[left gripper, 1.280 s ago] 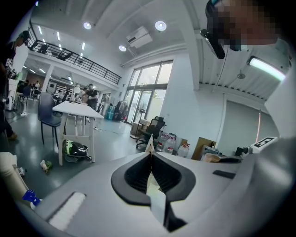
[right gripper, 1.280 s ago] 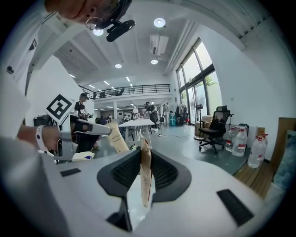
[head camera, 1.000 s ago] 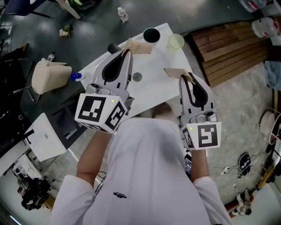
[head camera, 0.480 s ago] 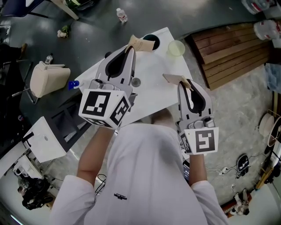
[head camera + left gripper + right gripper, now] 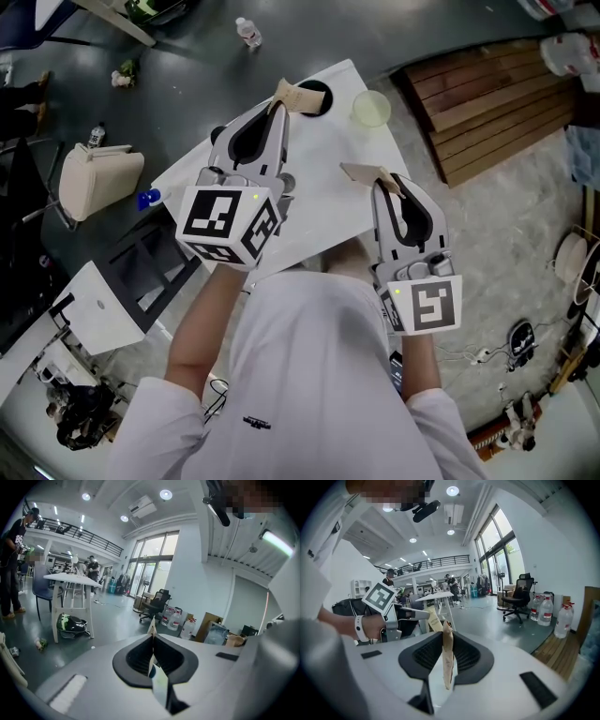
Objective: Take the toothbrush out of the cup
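The toothbrush cannot be made out in any view. The dark cup (image 5: 323, 93) stands at the far corner of the white table (image 5: 323, 155), close to its far edge. A pale green cup (image 5: 371, 108) sits just beside it, by the table's right edge. In the head view the dark cup's mouth is partly covered by a tan paper tag (image 5: 292, 94).

The left gripper (image 5: 278, 112) is nearest the dark cup, its tips just short of it. Its jaws are pressed together on the tan paper tag, which juts toward the cup's rim. In the left gripper view the tag shows as a thin strip (image 5: 159, 686) between the closed jaws.

The right gripper (image 5: 388, 180) hangs over the table's near right part, well apart from both cups. It pinches a tan paper scrap (image 5: 447, 663).

Bare tabletop lies between the two grippers. A wooden platform (image 5: 478, 89) lies right of the table, a beige bag (image 5: 94, 178) left of it.
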{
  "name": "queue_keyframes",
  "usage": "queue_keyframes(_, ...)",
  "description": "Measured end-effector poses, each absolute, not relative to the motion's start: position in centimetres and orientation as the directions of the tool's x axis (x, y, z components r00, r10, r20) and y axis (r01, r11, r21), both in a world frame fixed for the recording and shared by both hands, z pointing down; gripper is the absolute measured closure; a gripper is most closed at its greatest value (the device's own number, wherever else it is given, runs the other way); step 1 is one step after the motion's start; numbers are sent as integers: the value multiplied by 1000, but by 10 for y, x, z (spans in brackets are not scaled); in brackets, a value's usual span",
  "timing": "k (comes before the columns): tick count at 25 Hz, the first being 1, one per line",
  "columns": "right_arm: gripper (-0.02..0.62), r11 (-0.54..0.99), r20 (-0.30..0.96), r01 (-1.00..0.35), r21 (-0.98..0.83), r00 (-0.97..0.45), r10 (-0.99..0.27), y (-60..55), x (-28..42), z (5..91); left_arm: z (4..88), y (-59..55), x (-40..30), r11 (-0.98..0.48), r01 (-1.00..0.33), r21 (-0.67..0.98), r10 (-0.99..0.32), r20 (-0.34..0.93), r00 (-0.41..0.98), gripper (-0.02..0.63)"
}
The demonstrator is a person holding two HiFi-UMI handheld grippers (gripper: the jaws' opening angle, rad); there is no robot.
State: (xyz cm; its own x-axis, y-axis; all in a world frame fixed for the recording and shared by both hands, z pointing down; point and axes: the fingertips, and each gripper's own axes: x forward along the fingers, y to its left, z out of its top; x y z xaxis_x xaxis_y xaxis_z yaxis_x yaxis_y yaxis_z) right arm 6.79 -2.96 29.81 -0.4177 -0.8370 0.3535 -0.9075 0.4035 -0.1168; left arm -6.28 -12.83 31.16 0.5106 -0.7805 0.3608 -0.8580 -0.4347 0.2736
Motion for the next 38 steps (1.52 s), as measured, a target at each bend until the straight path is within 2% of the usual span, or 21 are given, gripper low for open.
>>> queue_keyframes(8, 534, 377, 389, -916, -141, -401, -830, -31, 73, 317, 357, -137, -58, -403, -855, 326, -752, 415, 512, 598)
queue_keyframes(19, 534, 351, 410, -922, -161, -386, -826, -40, 76, 333, 391, -146, -58, -395, -864, 312, -734, 459, 501, 598)
queue_keyframes(28, 534, 342, 409, -926, -162, -378, -830, -34, 74, 334, 393, -144, -59, -399, -866, 303, -735, 459, 499, 593)
queue_keyframes(33, 534, 344, 397, -925, -160, -379, -836, -29, 72, 329, 386, -137, -62, -397, -870, 293, -745, 450, 492, 553)
queue_keyframes(38, 534, 349, 379, -925, -150, -380, -844, -20, 68, 319, 370, -125, -69, -398, -871, 288, -759, 429, 489, 549)
